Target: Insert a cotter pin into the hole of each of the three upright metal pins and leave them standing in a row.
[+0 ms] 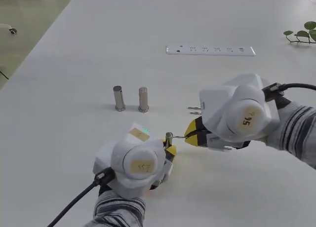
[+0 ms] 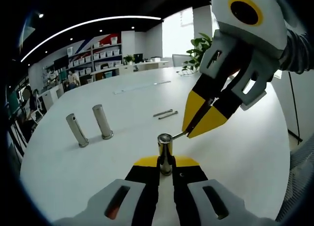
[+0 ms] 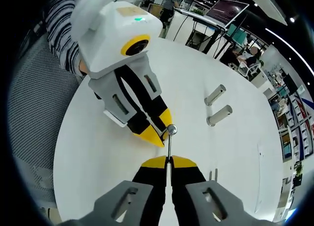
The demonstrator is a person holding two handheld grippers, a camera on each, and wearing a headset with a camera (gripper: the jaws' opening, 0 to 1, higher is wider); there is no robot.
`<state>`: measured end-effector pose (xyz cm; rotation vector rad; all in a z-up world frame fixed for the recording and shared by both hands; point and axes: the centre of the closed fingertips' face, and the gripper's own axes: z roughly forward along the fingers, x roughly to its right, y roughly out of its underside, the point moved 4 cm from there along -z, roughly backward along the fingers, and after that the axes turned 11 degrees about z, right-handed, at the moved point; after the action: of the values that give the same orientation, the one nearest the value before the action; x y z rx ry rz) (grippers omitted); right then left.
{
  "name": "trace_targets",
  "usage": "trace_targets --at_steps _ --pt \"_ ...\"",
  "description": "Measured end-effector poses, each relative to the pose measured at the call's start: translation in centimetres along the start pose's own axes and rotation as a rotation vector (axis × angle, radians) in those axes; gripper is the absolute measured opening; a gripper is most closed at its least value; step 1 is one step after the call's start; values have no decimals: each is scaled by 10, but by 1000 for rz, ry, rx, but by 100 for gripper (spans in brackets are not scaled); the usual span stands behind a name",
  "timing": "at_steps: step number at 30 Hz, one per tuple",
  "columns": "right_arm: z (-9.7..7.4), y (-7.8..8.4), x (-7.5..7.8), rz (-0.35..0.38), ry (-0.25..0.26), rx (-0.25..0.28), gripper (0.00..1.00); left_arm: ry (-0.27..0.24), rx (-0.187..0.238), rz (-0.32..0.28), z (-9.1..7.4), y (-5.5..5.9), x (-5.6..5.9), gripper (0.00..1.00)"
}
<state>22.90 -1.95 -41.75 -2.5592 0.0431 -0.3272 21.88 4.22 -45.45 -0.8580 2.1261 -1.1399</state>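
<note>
My left gripper (image 2: 166, 163) is clenched on a pin (image 2: 165, 150). Its jaws hold the lower part of the pin, and the pin is upright between them. I cannot tell if the foot of the pin touches the desk (image 1: 74, 64). This is in the part of the desk close to the near edge, about in the middle of its width.

My right gripper (image 3: 168, 162) comes from the right side, and its jaws are pressed together on a cotter pin (image 3: 169, 147). The cotter pin lies level and points to the left. Its free end touches the pin just under the top. I cannot see if it is inside the hole or only against the side. The tips of the two grippers are near each other but apart.

Farther toward the far edge and a little to the left, two other pins (image 1: 118, 97) stand upright, side by side, apart from each other. To the right of them two spare cotter pins (image 1: 194, 110) lie flat on the desk, close together.

Near the far edge lies a white power strip (image 1: 211, 50). At the far right corner there are leaves of a plant (image 1: 302, 35).
</note>
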Motion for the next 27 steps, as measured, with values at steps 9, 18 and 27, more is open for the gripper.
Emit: trace_targets --at_steps 9,18,27 --pt "0 -9 -1 0 -9 18 0 -6 1 8 0 0 0 5" --pt "4 -14 -1 -11 -6 19 0 -8 2 4 1 0 1 5" --pt "7 -18 -1 9 -3 29 0 -15 9 10 2 0 1 5"
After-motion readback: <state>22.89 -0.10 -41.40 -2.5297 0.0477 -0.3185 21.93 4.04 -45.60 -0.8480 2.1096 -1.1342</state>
